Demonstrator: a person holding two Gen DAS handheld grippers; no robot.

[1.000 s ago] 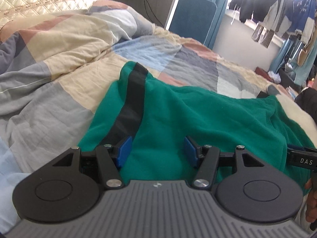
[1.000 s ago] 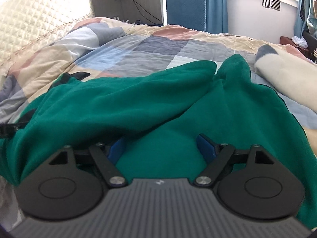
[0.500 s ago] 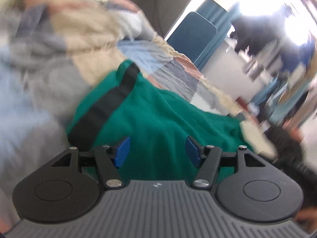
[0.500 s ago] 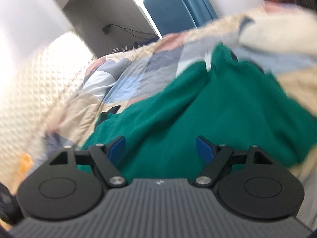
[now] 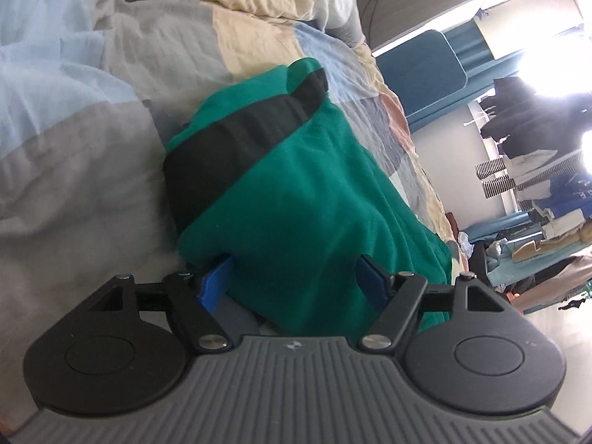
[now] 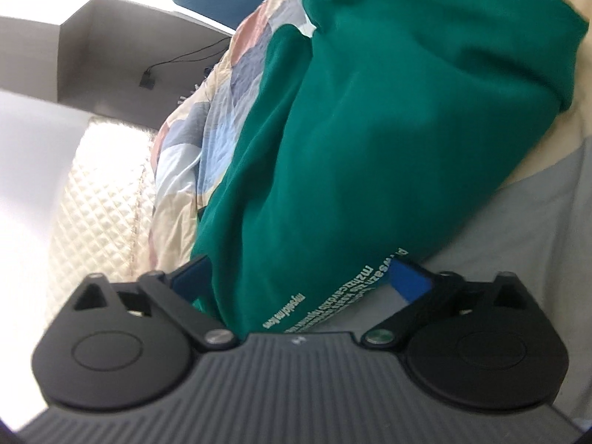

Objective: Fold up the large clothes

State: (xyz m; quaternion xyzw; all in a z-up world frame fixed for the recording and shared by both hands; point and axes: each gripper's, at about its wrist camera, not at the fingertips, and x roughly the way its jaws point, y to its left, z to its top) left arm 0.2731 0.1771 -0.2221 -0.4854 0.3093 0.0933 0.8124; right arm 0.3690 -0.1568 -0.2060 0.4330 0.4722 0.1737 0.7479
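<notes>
1. Your left gripper (image 5: 292, 277) has its blue pads wide apart, with a bulge of the green fleece garment with a black band (image 5: 296, 192) between them; nothing is pinched yet.
2. Your right gripper (image 6: 299, 277) is equally spread around the garment's printed edge.
3. The garment lies on the patchwork quilt (image 5: 92, 92), its long axis running from each gripper toward 12 to 1 o'clock.
4. Both are equally near; I'd close both first.

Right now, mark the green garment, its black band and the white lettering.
green garment (image 5: 314, 203): left wrist view, on the broad green cloth ahead of the fingers.
black band (image 5: 236, 140): left wrist view, mid-length of the dark stripe.
white lettering (image 6: 344, 296): right wrist view, on the printed lines by the garment's edge.
</notes>
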